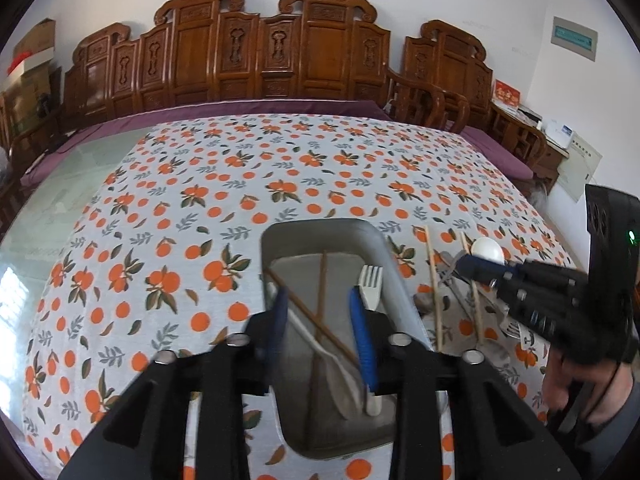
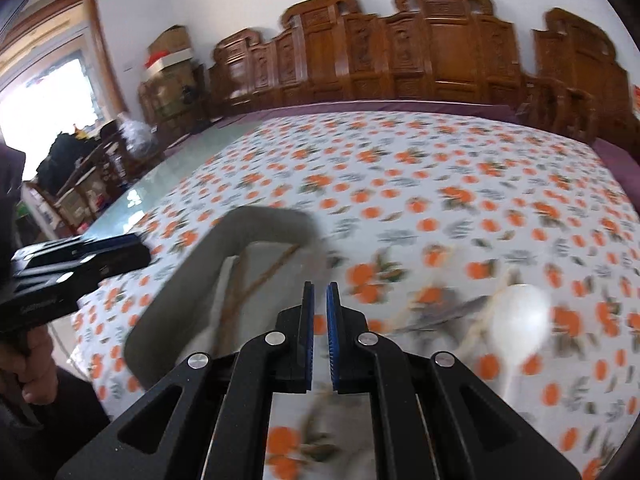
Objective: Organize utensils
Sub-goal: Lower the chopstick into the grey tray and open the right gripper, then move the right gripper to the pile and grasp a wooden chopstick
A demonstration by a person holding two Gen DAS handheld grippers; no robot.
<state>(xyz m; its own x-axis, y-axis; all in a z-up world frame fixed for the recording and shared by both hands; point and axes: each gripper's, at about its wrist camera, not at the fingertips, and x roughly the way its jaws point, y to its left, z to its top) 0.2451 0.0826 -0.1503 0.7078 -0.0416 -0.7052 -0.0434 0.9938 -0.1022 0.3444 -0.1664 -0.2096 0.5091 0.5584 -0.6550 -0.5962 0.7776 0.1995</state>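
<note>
A grey metal tray (image 1: 384,248) lies on the orange-print tablecloth and holds two crossed chopsticks (image 1: 320,300), a white utensil and a white fork (image 1: 370,286). My left gripper (image 1: 320,300) hangs open over the tray, its blue pads either side of the chopsticks, holding nothing. Right of the tray lie two more chopsticks (image 1: 434,288), a white spoon (image 1: 487,250) and grey metal utensils (image 1: 452,270). My right gripper (image 1: 466,266) is over these loose utensils. In the blurred right wrist view its jaws (image 2: 320,292) are nearly closed with a narrow empty gap. The tray (image 2: 180,300) and spoon (image 2: 520,316) show there.
The tablecloth (image 1: 240,184) covers a glass-topped table with a purple edge. Carved wooden chairs (image 1: 280,52) line the far wall. The left gripper body (image 2: 72,272) shows at the left of the right wrist view. A side table with boxes (image 1: 560,132) stands far right.
</note>
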